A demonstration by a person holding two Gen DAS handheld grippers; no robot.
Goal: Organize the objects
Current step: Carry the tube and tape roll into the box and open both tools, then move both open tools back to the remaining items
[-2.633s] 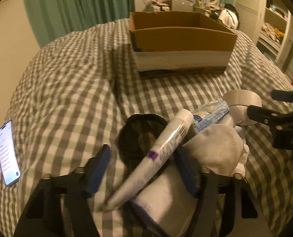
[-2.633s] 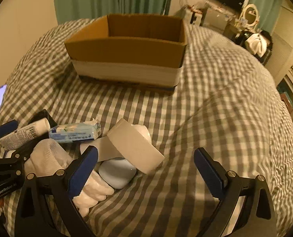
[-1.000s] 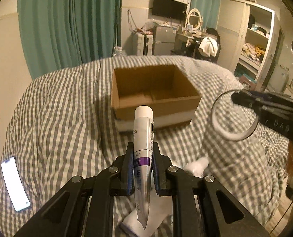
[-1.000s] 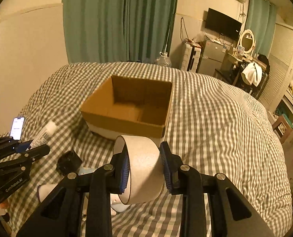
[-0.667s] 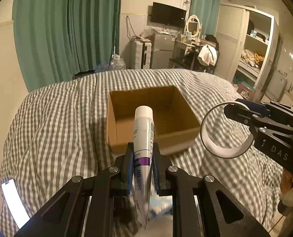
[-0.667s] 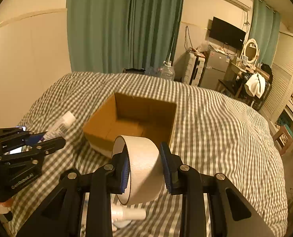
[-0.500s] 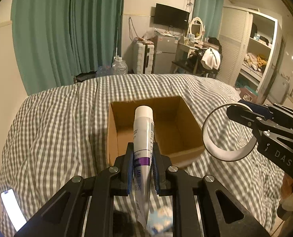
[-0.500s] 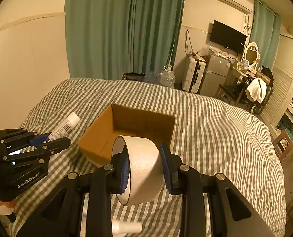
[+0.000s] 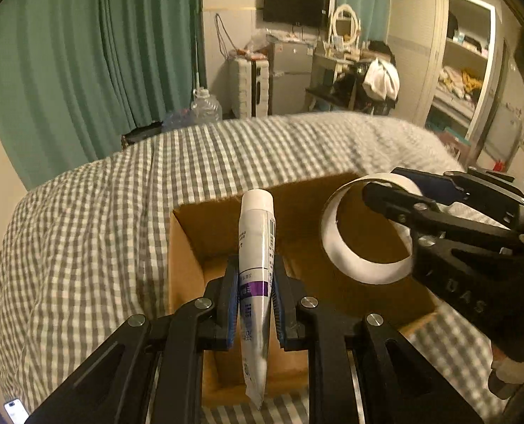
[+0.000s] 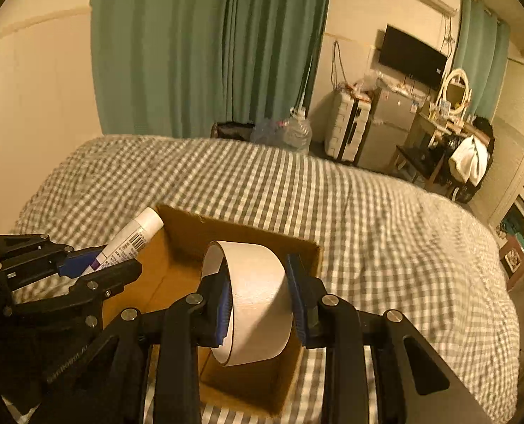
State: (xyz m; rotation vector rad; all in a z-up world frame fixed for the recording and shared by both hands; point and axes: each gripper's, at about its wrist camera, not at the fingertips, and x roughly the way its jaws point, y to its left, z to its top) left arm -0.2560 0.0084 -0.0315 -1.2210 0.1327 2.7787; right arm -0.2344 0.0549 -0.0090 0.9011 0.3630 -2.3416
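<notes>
Above open box, tube, tape roll

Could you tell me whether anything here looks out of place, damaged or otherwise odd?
Nothing stands out. The left tongs grip the tube and the right tongs grip the tape roll, both over the open cardboard box on the checked bed.

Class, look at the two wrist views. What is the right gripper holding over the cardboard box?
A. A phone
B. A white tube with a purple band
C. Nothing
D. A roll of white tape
D: the right gripper is shut on the roll of white tape, with its fingers pressing the roll's sides above the cardboard box.
</notes>
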